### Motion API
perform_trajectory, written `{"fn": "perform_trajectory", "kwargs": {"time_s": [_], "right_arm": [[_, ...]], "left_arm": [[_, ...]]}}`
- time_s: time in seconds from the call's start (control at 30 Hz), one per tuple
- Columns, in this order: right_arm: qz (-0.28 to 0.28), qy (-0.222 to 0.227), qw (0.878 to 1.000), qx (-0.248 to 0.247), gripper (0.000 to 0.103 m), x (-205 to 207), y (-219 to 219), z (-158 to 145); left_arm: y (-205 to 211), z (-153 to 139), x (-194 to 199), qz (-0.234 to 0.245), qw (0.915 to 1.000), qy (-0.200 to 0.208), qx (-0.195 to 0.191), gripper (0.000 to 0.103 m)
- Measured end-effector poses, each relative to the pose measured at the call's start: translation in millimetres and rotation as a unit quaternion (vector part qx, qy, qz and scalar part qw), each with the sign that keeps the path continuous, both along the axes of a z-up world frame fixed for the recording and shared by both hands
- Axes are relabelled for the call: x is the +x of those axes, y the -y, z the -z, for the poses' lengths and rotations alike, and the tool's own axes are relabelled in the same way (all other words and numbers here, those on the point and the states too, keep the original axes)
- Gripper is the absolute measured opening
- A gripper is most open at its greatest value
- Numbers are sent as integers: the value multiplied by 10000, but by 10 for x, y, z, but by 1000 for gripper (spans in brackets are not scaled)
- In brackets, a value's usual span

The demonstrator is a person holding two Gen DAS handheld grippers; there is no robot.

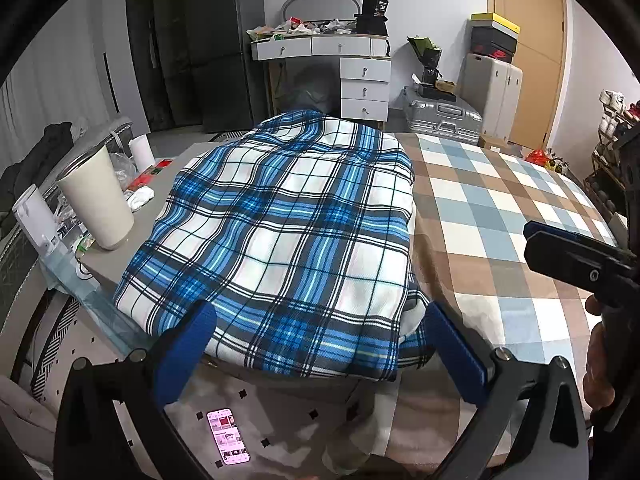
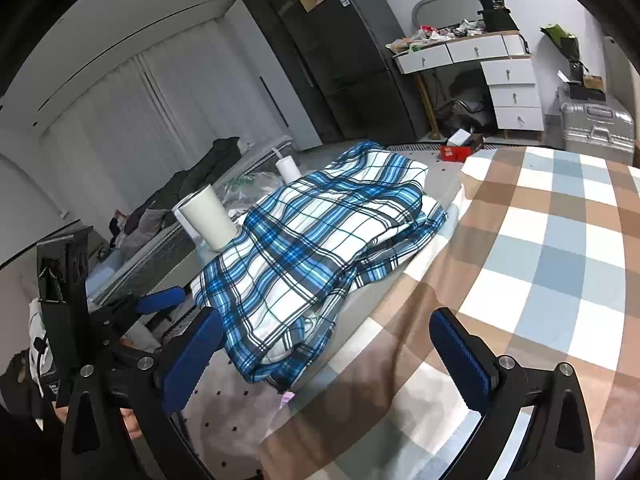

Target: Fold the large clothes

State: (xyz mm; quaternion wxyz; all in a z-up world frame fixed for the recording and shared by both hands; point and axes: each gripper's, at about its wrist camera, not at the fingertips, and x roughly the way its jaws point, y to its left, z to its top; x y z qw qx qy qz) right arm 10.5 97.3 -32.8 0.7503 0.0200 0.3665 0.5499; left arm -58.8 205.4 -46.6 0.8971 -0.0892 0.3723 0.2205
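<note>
The left gripper [image 1: 316, 344] occupies the lower centre of its own view with both blue fingers [image 1: 186, 350] spread wide and nothing between them; the near hem of the plaid garment [image 1: 280, 240] lies across the gap, but neither pad closes on cloth. The right gripper [image 2: 324, 360] sits at the bottom of its view in the same condition: fingers apart, empty, and positioned over the seam where the grey table [image 2: 224, 412] meets the brown-and-blue checked cloth [image 2: 540, 260]. In the left wrist view the right gripper appears at the right edge, held by a hand [image 1: 598, 364], well apart from the garment. The garment is a blue, white and black plaid piece lying in the centre of the left view and the centre-left of the right view, already doubled into a thick, roughly rectangular stack, with loose layers showing along its right edge. A white cup [image 1: 98, 200] stands just beside its left edge, and a lit phone [image 1: 228, 436] shows at the lower left of the left view, apparently below the table edge. Judged from this layout, at least one fold is complete and the current step is a release or re-approach between folds. The next move appears to call for closing each gripper on a near corner, gathering all layers, and carrying the hem toward the far end while keeping clear of the cup.
</note>
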Motion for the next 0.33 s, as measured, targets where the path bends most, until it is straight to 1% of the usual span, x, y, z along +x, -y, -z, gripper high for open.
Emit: {"fn": "perform_trajectory", "kwargs": {"time_s": [0.33], "right_arm": [[-69, -40, 10000, 11, 103, -8, -7, 27]], "left_arm": [[10, 17, 10, 23, 10000, 6, -18, 102]]}}
